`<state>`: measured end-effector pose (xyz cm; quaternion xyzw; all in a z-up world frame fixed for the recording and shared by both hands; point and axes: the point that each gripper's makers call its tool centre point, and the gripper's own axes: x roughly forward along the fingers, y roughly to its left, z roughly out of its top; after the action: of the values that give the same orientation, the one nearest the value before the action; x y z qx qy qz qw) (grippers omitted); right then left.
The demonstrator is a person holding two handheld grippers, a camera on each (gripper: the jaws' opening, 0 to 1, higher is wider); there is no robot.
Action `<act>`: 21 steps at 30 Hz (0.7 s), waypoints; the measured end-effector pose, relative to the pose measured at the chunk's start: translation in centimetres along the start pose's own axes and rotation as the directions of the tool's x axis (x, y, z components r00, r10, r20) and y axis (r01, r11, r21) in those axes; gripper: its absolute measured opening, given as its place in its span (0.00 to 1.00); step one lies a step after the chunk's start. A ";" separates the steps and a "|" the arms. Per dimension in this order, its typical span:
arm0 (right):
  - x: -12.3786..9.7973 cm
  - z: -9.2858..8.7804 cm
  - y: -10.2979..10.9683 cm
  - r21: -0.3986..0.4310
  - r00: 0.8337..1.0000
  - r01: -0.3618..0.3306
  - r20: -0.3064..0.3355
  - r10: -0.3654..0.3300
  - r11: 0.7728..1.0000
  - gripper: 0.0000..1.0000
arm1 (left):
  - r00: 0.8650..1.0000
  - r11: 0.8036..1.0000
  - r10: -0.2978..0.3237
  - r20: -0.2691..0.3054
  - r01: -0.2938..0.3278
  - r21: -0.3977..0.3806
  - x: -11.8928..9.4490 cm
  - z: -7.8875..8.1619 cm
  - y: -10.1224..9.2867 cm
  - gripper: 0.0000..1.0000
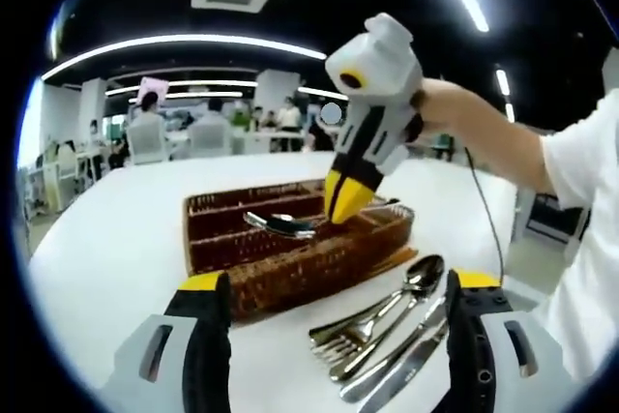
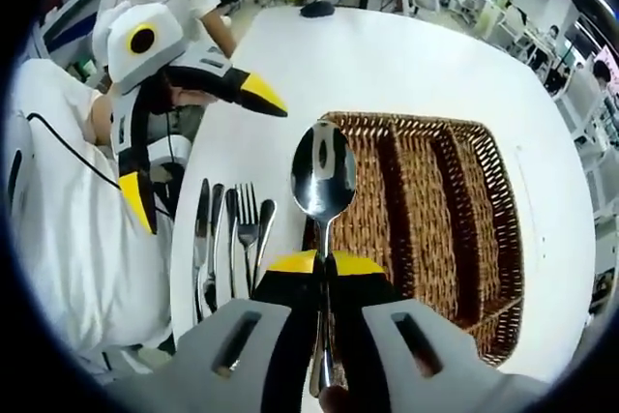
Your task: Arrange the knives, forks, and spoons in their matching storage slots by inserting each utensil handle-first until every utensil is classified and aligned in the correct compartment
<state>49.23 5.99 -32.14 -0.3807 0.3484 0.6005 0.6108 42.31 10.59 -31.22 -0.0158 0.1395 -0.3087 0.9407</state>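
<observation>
A woven wicker tray [image 1: 290, 273] [image 2: 435, 200] with long compartments lies on the round white table [image 1: 116, 229]. My right gripper [image 2: 324, 260] is shut on the handle of a steel spoon [image 2: 324, 176], bowl pointing away, held just above the tray. Seen from the left gripper view, that right gripper [image 1: 346, 202] hangs over the tray with the spoon [image 1: 280, 224] level across it. My left gripper [image 1: 338, 280] [image 2: 198, 147] stands open, holding nothing, over a loose pile of spoons, forks and knives [image 1: 387, 326] [image 2: 232, 229] beside the tray.
A person in a white shirt [image 2: 68, 239] stands at the table's edge by the cutlery. A dark small object [image 2: 317, 9] lies at the table's far end. Desks, chairs and other people fill the office behind [image 1: 213, 128].
</observation>
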 end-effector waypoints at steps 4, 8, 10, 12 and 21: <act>-0.1 0.2 -0.6 -0.003 1.000 0.002 -0.002 -0.002 1.000 0.02 | 1.000 1.000 0.000 -0.001 0.000 -0.001 0.2 0.3 0.7 0.93; -0.2 0.4 -1.5 -0.002 1.000 0.002 -0.005 -0.002 1.000 0.02 | 1.000 1.000 0.000 -0.001 0.000 -0.005 0.3 0.5 1.3 0.93; -0.2 0.4 -1.8 -0.003 1.000 0.002 -0.009 -0.002 1.000 0.02 | 1.000 1.000 0.000 -0.005 0.000 -0.004 0.5 0.5 1.5 0.93; -0.3 0.4 -2.4 -0.002 1.000 0.002 -0.011 -0.002 1.000 0.02 | 1.000 1.000 0.000 -0.006 0.000 -0.007 0.6 0.6 1.7 0.93; -0.3 0.1 -4.5 0.012 1.000 0.009 -0.020 -0.008 1.000 0.02 | 1.000 1.000 0.004 -0.015 -0.004 0.009 1.0 1.0 1.9 0.92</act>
<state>53.66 5.94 -31.63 -0.3844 0.3563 0.5921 0.6122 44.45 11.49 -30.77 -0.0087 0.1453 -0.3074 0.9404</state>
